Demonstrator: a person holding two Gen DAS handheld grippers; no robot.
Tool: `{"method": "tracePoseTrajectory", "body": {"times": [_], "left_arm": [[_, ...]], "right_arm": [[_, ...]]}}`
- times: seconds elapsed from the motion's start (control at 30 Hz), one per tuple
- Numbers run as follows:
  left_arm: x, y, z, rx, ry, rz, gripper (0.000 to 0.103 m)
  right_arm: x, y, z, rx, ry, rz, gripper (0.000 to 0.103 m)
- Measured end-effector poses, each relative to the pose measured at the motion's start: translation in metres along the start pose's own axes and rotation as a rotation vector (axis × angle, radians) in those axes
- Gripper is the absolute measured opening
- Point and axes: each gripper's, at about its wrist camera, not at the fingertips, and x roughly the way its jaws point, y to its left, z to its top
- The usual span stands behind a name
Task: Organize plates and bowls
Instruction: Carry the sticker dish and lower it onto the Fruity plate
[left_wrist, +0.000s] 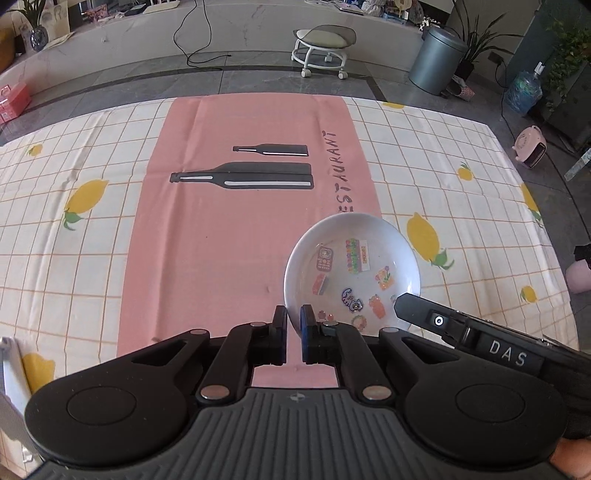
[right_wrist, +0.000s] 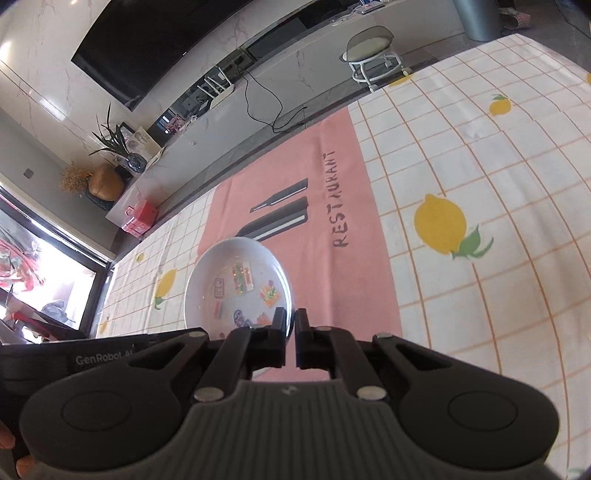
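Observation:
A white plate (left_wrist: 351, 269) with several colourful stickers inside hangs tilted above the pink mat (left_wrist: 221, 240). My left gripper (left_wrist: 293, 326) is shut on its near left rim, the edge pinched between the blue-padded fingers (left_wrist: 306, 321). In the right wrist view the same plate (right_wrist: 236, 280) sits left of centre. There my right gripper (right_wrist: 290, 326) is shut on its near right rim. Each gripper's black body shows in the other's view. No bowl is in sight.
A pink "RESTAURANT" mat (right_wrist: 317, 221) lies on a lemon-print checked tablecloth (left_wrist: 74, 221). Beyond the table's far edge stand a wheeled stool (left_wrist: 321, 51), a grey bin (left_wrist: 436, 59) and a pink heater (left_wrist: 532, 147). A white object pokes in at lower left (left_wrist: 11, 376).

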Motion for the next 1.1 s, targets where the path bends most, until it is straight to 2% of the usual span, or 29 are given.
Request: {"method": "tracePoseTrajectory", "body": {"times": [0.17,0.37,0.5,0.63,0.77,0.83,0.97,1.1], "left_arm": [[-0.035,0.003,-0.03,-0.036,-0.013,-0.091,0.008],[-0.046,-0.002,-0.071,0.019,0.024,-0.133,0.008],[-0.04,-0.008,-0.094,0.071,0.041,-0.118,0.009],[-0.023,-0.01,-0.108,0.08,0.088,-0.117,0.01],[-0.01,-0.013,-0.117,0.068,0.1,-0.103,0.011],[-0.006,-0.017,-0.12,0.093,0.104,-0.086,0.011],[0.005,-0.023,-0.126,0.127,0.149,-0.079,0.011],[0.018,-0.024,-0.13,0.118,0.186,-0.075,0.012]], "right_arm": [[-0.041,0.011,-0.02,-0.018,-0.012,0.024,0.002],[-0.077,0.004,-0.062,-0.023,0.015,0.042,0.002],[-0.08,-0.008,-0.087,0.005,0.041,0.033,0.002],[-0.073,-0.018,-0.103,0.014,0.078,0.004,0.002],[-0.063,-0.028,-0.107,0.031,0.108,-0.022,0.002],[-0.059,-0.031,-0.107,0.035,0.117,-0.034,0.002],[-0.056,-0.029,-0.109,0.0,0.122,-0.077,0.003],[-0.057,-0.029,-0.111,-0.026,0.119,-0.1,0.006]]}}
